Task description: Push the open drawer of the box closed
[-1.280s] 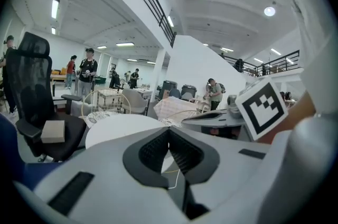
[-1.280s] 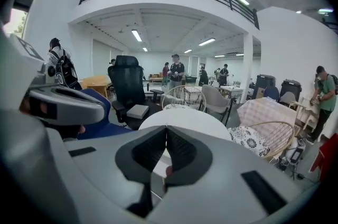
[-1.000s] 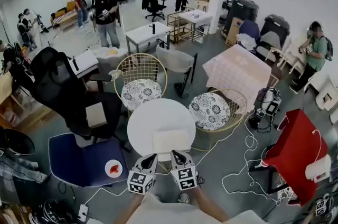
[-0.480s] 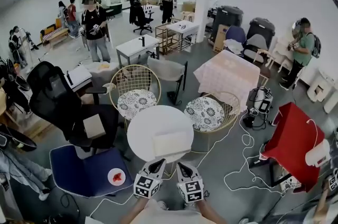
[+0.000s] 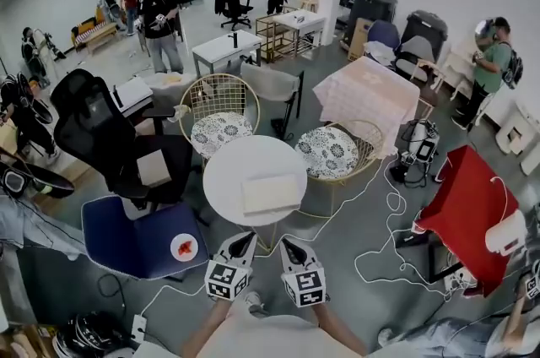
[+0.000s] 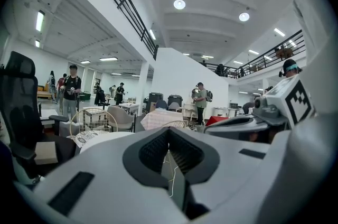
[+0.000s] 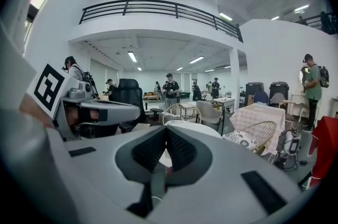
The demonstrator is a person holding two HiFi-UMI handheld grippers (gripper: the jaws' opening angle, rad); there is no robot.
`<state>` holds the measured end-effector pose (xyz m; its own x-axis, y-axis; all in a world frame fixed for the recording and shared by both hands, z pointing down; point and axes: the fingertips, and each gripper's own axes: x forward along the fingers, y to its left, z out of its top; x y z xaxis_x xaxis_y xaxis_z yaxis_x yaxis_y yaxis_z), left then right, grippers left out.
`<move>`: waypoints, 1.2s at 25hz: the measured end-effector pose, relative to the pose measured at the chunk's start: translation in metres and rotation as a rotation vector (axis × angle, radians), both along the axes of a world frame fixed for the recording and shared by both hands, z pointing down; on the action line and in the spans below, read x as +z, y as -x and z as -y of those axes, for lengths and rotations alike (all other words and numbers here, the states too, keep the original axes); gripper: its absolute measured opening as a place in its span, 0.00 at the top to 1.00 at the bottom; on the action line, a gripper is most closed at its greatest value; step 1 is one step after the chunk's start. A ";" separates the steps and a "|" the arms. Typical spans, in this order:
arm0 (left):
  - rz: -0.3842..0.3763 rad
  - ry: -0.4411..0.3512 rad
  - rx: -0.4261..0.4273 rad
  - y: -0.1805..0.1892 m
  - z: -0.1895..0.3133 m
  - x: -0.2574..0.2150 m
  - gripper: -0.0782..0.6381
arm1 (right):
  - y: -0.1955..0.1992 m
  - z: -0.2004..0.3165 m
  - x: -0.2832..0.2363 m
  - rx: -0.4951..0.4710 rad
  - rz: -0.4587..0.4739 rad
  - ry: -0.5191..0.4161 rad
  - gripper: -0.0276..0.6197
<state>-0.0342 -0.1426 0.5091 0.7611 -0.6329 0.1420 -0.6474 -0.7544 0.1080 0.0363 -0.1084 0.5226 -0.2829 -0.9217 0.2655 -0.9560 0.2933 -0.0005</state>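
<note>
A flat pale box (image 5: 270,193) lies on the round white table (image 5: 232,175), toward its near right side. From here I cannot tell whether its drawer stands out. My left gripper (image 5: 243,237) and right gripper (image 5: 286,241) hang side by side just short of the table's near edge, apart from the box. In the left gripper view the left gripper (image 6: 169,132) has its pads pressed together with nothing between them. The right gripper (image 7: 166,131) is shut and empty too in its own view, with the table (image 7: 193,128) ahead of it.
Two wicker chairs with patterned cushions (image 5: 221,131) (image 5: 331,152) stand behind the table. A black office chair (image 5: 101,137) and a blue seat (image 5: 126,242) holding a red-and-white plate (image 5: 183,246) are at left. Cables (image 5: 380,263) trail on the floor right, near a red cloth-covered stand (image 5: 468,217). Several people stand far back.
The head view has shifted a little. Both grippers stay side by side, shut, just before the table's near edge.
</note>
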 end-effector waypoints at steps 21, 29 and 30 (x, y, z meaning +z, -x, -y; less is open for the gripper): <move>0.030 -0.013 -0.037 -0.017 -0.176 0.006 0.87 | -0.009 -0.169 0.003 -0.042 -0.001 -0.030 0.93; 0.032 -0.021 -0.035 -0.018 -0.201 0.012 0.87 | -0.013 -0.194 0.011 -0.029 0.003 -0.020 0.93; 0.031 -0.021 -0.038 -0.017 -0.203 0.013 0.87 | -0.013 -0.196 0.012 -0.032 0.001 -0.016 0.93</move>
